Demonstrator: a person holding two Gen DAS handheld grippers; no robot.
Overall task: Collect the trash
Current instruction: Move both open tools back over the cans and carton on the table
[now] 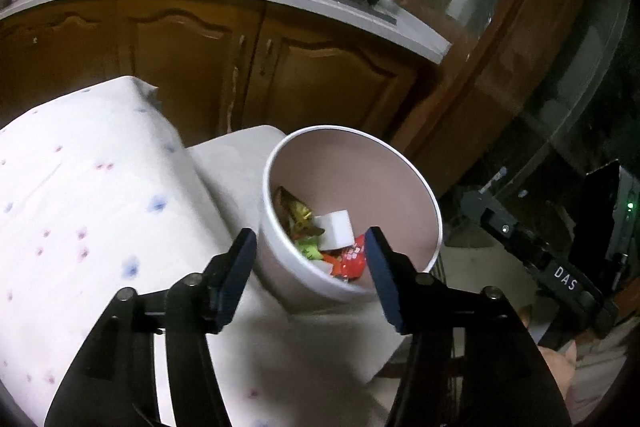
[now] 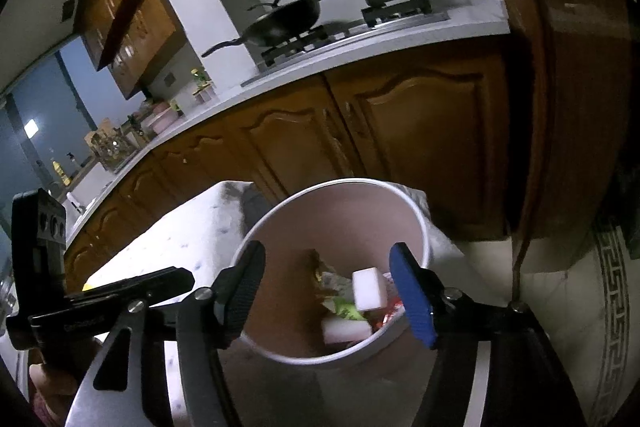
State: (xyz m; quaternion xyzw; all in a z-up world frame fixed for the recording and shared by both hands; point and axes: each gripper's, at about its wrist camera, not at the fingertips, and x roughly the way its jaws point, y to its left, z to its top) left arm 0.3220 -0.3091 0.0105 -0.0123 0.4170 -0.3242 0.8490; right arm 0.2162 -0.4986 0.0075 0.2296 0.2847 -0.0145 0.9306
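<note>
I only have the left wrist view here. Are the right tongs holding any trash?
Observer: No. The right tongs are open and empty, poised over the bin.
Operator: How many white blocks are in there?
Observer: Two. The upper white block lies on the wrappers, and the lower white block sits by the bin's near wall.
Operator: What is on the floor right of the bin?
Observer: A dark patterned tile border runs along the floor there.
</note>
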